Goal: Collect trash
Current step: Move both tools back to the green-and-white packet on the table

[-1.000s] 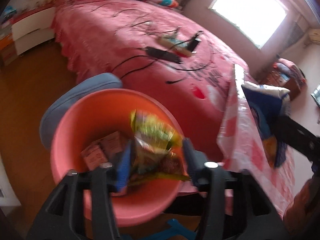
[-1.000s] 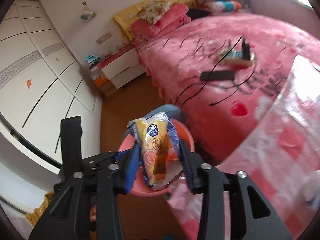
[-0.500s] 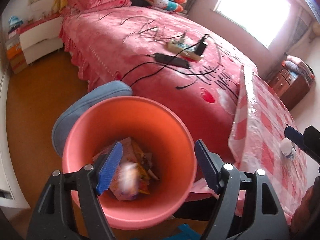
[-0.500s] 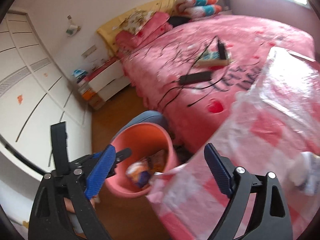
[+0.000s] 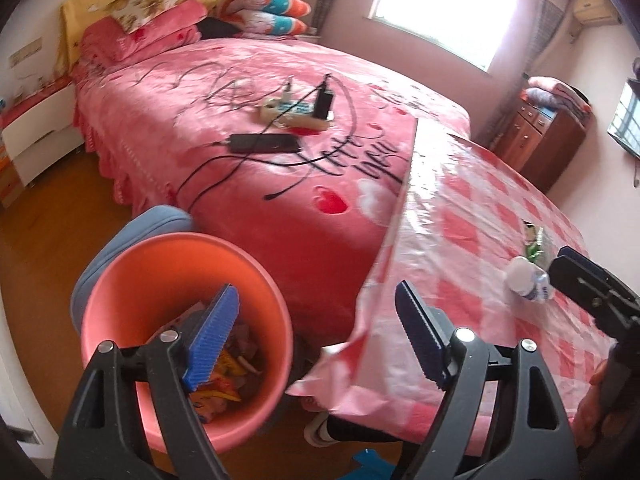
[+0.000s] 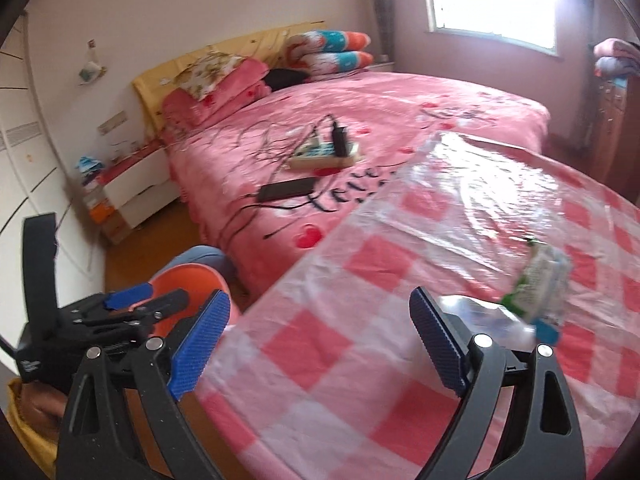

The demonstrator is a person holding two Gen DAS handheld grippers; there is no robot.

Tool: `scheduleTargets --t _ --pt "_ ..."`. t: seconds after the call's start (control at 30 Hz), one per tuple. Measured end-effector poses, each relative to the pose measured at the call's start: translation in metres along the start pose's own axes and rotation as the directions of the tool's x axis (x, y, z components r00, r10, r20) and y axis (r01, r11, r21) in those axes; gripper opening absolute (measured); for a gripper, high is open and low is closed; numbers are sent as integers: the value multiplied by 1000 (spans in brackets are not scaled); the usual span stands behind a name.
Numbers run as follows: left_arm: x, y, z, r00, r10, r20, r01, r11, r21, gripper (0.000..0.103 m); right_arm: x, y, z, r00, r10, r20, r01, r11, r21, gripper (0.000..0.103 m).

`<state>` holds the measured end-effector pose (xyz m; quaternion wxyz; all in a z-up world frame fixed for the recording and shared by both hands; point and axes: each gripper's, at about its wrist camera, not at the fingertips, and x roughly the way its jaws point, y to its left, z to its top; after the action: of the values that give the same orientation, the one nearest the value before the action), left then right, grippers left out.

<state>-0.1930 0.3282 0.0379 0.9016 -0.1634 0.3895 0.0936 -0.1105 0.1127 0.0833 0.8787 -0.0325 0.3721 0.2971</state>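
Both wrappers now down in the bin (image 5: 256, 276), left gripper (image 5: 316, 336) and right gripper (image 6: 320, 340) just spread empty, swinging right toward bottle (image 5: 528, 278) and green packet (image 6: 540, 284).

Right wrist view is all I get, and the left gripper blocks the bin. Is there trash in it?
Observer: Yes. The left wrist view looks into the orange bin, and colourful wrappers lie at the bottom.
Operator: Is the left gripper carrying anything?
Observer: No. The left gripper is empty; its jaws have just been opening, with nothing between them.
Operator: Anything under the table?
Observer: What looks like a white shoe shows below the tablecloth edge.
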Motion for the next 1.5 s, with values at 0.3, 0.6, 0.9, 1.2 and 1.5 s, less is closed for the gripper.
scheduleTargets --t 0.3,0.6,0.9,1.2,1.5 --pt "-2 -40 5 999 -54 4 53 997 57 81 -18 -28 -6 995 -96 38 95 995 26 92" --pt "-3 -72 2 996 -89 -8 90 991 96 81 -33 -49 -14 986 -154 58 151 987 51 92" --pt "1 -98 0 993 -115 -26 117 985 129 81 -43 -78 -18 973 -216 77 209 974 91 92" --pt "7 -126 -5 991 -126 -51 133 976 170 81 -52 -110 -27 958 -275 78 262 955 142 94" --pt "12 -159 -10 988 -137 -71 149 964 221 81 -58 -138 -35 945 -318 76 301 937 179 94"
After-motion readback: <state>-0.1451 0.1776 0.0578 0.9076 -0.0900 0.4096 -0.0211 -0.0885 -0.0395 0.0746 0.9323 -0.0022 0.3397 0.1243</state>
